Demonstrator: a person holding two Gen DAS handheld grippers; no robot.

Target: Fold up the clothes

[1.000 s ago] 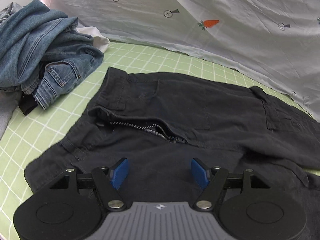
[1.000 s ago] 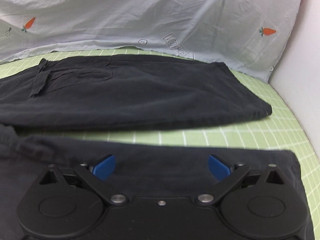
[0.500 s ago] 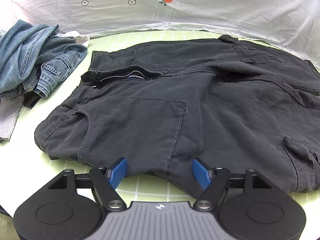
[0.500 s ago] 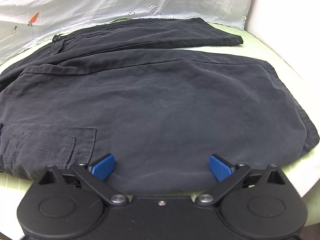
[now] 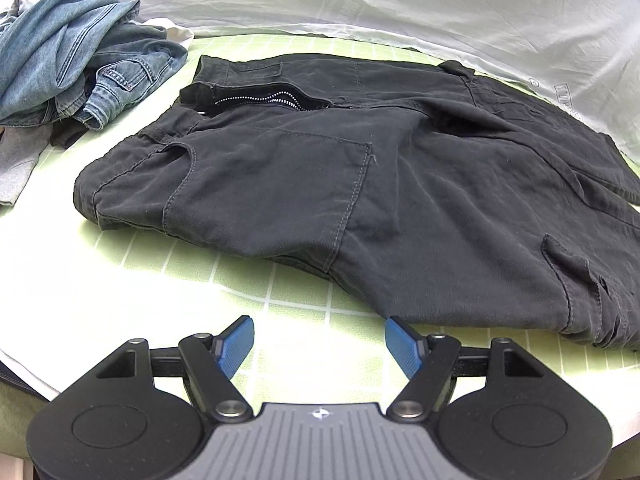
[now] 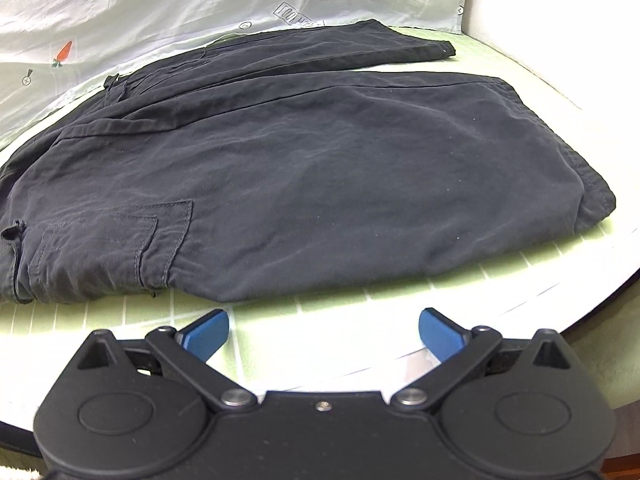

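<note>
Black cargo trousers (image 5: 360,184) lie folded lengthwise on the green checked table cover (image 5: 168,280), waist and open zip at the far left. The right wrist view shows their legs (image 6: 320,176), the near leg lying partly over the far one. My left gripper (image 5: 319,338) is open and empty, just short of the trousers' near edge. My right gripper (image 6: 323,330) is open and empty, just short of the near leg's edge.
A heap of blue jeans (image 5: 72,64) with a grey garment (image 5: 16,164) lies at the far left. A white sheet with carrot prints (image 5: 400,4) hangs behind the table. The table's front right edge (image 6: 592,300) is close.
Both grippers have pulled back off the trousers toward the table's near edge. The near trouser leg now lies folded over toward the far one. Both grippers stay open.
</note>
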